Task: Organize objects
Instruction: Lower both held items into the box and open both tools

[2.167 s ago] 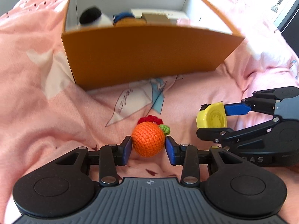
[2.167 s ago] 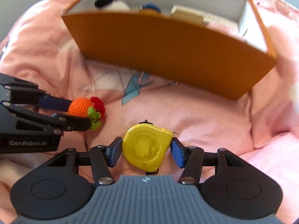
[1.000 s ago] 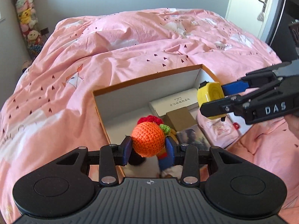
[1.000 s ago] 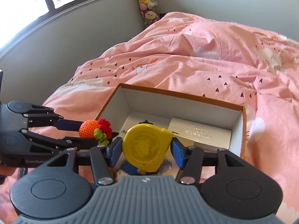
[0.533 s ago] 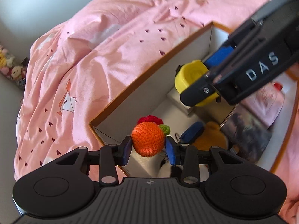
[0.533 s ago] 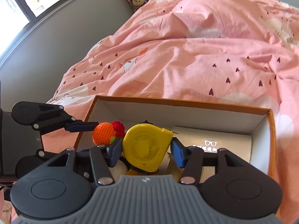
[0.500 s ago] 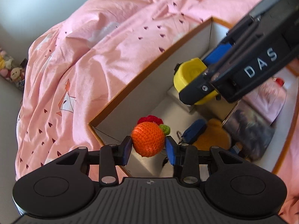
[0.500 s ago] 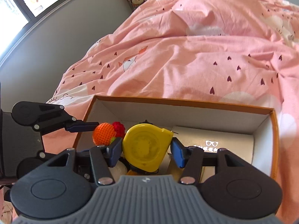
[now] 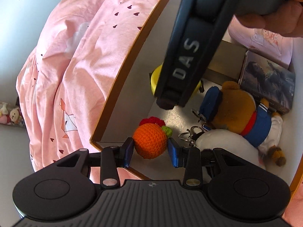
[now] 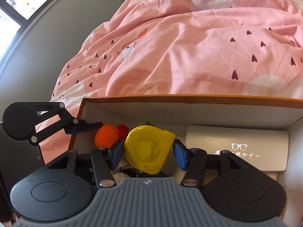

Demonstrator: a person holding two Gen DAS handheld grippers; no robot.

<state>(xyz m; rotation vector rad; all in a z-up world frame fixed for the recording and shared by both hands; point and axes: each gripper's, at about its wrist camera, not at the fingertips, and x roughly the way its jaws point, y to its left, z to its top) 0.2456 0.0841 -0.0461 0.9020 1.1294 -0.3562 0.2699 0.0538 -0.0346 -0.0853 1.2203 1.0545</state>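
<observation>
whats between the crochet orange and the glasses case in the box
In the right wrist view, the yellow tape measure sits between the crochet orange and the glasses case, flanked by the right hand-held gripper.
</observation>
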